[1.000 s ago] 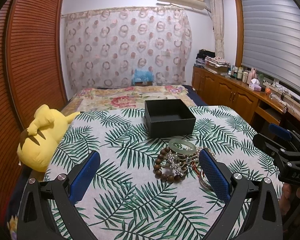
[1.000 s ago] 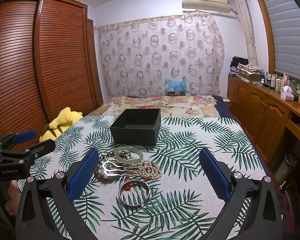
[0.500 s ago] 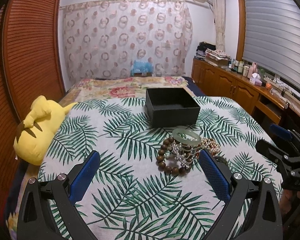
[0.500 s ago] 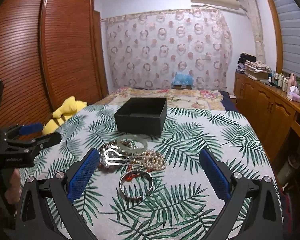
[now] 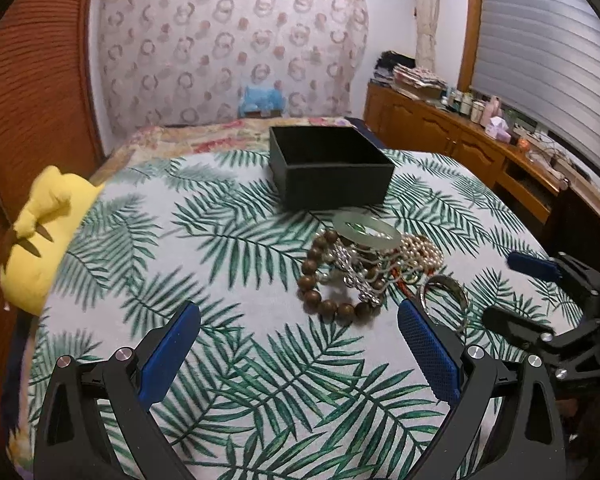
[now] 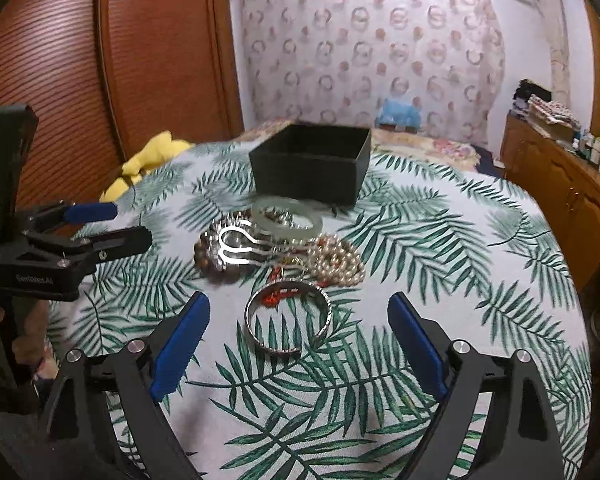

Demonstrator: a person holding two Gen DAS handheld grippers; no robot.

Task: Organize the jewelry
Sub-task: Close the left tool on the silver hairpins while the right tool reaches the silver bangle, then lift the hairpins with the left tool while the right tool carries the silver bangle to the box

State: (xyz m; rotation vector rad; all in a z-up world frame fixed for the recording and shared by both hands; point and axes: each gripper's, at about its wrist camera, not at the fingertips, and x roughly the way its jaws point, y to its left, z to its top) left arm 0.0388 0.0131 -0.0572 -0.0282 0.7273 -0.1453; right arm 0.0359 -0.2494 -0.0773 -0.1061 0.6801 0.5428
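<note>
A pile of jewelry lies on the palm-leaf cloth: a pale green bangle [image 5: 366,229] [image 6: 287,217], a brown wooden bead bracelet [image 5: 320,280], a pearl strand [image 6: 342,260], a silver hair fork [image 6: 236,246] and a silver cuff bangle [image 6: 288,322] [image 5: 444,292]. An open black box [image 5: 332,168] [image 6: 312,162] stands just behind the pile. My left gripper [image 5: 300,344] is open and empty, in front of the pile. My right gripper [image 6: 300,336] is open and empty, with the cuff bangle lying between its fingers.
A yellow plush toy [image 5: 44,232] lies at the bed's left edge by the wooden wardrobe [image 6: 60,80]. A wooden sideboard [image 5: 480,148] with bottles runs along the right. The other gripper shows at the side of each view [image 5: 560,312] [image 6: 60,240].
Both grippers have moved forward and lower toward the jewelry pile. The pile and box now look larger and closer. Both grippers stay open.
</note>
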